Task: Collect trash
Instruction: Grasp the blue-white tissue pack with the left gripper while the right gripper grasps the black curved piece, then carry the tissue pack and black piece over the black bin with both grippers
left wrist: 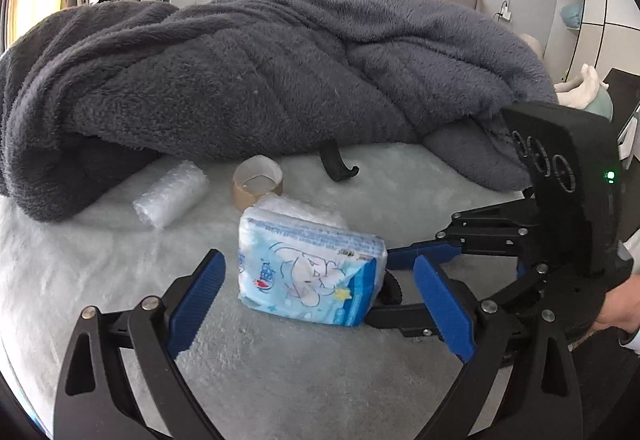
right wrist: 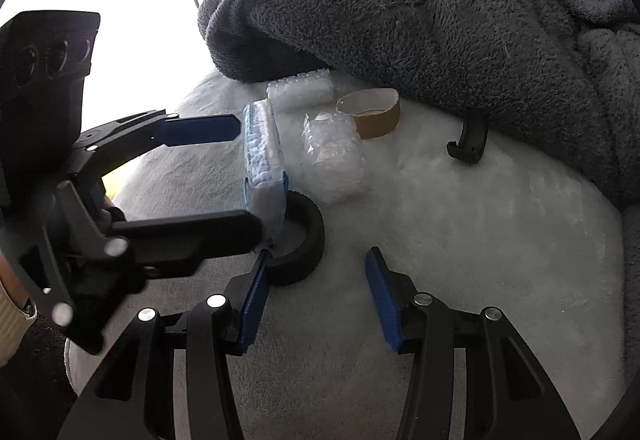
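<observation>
I see one big grey fleece blanket (left wrist: 260, 79) heaped beyond both tools, over one white fluffy bed cover (left wrist: 100, 260). My left tool (left wrist: 316, 304) stands open, its two blue pads wide apart, with one blue-and-white tissue pack (left wrist: 308, 272) upright between them and touching neither pad. My right tool (right wrist: 316, 300) is partly open and holds nothing; one small black wheel (right wrist: 300, 240) lies just ahead of its left pad, against the foot of the pack. Beyond the pack I count two rolls of bubble wrap: one (left wrist: 172, 193) off to the left of the left tool, near the blanket's edge, the other (right wrist: 334, 155) just behind the pack. One empty cardboard tape ring (left wrist: 258, 181) stands between them, further back. One black hook-shaped piece (left wrist: 336, 163) pokes from under the blanket.
</observation>
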Tool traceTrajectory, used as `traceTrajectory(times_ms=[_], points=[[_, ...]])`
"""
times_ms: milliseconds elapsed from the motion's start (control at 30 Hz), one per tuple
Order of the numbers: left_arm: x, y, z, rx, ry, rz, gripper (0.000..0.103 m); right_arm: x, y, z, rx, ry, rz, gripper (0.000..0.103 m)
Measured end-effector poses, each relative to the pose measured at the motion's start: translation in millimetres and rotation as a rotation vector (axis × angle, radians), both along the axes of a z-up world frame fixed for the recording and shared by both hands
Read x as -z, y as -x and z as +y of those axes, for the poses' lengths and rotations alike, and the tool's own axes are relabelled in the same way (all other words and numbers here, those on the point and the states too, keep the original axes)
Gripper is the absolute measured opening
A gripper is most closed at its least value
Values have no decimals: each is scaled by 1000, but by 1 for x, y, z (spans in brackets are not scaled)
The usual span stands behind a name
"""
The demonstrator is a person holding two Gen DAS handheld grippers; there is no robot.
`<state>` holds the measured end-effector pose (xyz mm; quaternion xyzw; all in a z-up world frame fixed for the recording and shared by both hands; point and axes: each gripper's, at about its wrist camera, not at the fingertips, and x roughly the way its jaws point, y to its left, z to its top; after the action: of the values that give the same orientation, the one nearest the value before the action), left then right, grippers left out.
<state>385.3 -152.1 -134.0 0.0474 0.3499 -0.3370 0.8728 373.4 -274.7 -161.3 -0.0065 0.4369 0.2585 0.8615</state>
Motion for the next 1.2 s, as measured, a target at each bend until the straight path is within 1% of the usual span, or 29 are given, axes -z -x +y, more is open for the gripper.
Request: traceTrajectory(times_ms=[100,167,200,300,433,600,900,1033,1100,1133,1200], points=[[2,-5,0,-6,16,12,95,0,0,0,0,-5,-1,49],[2,-9,1,-13,33,22,89,0,0,0,-2,-6,-2,49],[2,-10,2,-15,41,28,82,0,0,0,-2,-8,-2,49],[3,-14,4,-20,52,46,78,0,2,-1,1,-9,-2,49],[0,-12,3,-10,54,37,71,-1,1,2,3,-3,-4,48],[-10,-9,12,-23,92,15,69,-1,-3,6,4,0,-6,48],[-22,-9,39,-70,121,-3,68,-2,-13,14,18,10,-3,43],[-25,-8,47,-76,123,-8,68,-2,-17,19,33,27,-5,35],[-26,-7,52,-81,123,-11,68,-3,-18,21,32,36,-1,29],[-27,-6,54,-87,123,-13,68,-3,-18,23,29,42,0,23],[-29,-5,59,-101,122,-15,68,-5,-19,27,30,56,2,23]])
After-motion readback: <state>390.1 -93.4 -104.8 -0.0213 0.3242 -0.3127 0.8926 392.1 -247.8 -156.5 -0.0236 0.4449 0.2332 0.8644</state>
